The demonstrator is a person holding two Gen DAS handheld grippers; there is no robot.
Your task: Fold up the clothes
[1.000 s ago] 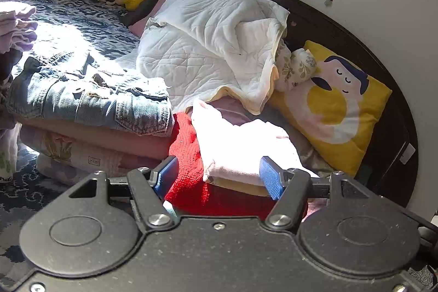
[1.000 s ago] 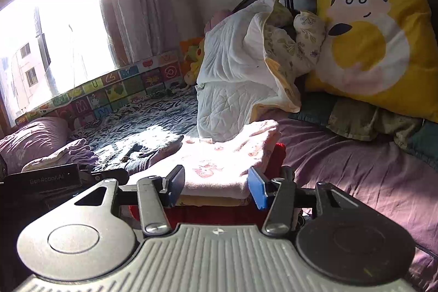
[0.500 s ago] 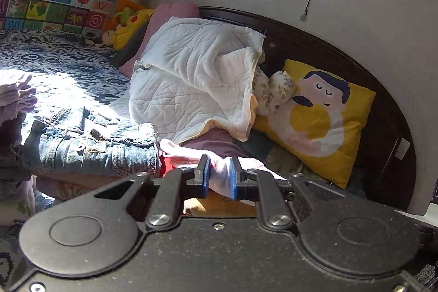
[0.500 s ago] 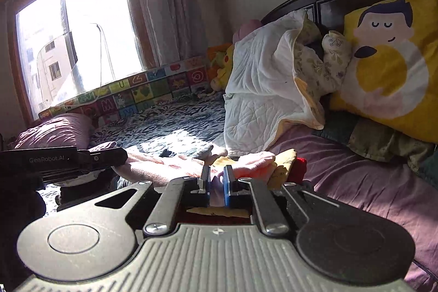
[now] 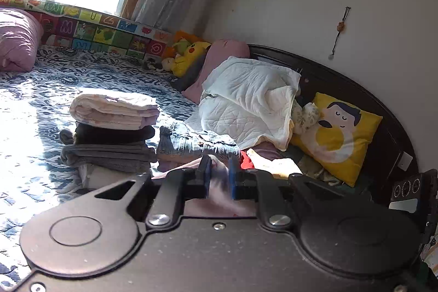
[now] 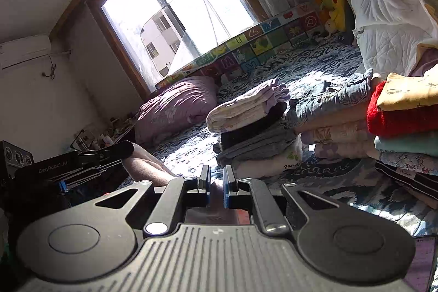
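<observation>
Yellow cartoon pillow [image 5: 338, 134] against the dark headboard [image 5: 356, 89]. White quilt [image 5: 246, 97] heaped beside it. Yellow plush toy [image 5: 189, 56] at the bed's far corner. Purple pillow [image 6: 178, 106] below the window [image 6: 175, 7].

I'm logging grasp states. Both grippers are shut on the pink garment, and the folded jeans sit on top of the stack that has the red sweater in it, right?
Not quite. The folded jeans top the neighbouring stack, beside the red sweater, as the right wrist view shows. The left gripper and right gripper are indeed shut on the pink garment.

Quilted cloth blanket [image 5: 246, 100]; matt plastic left gripper [image 5: 219, 177] (dusty).
</observation>
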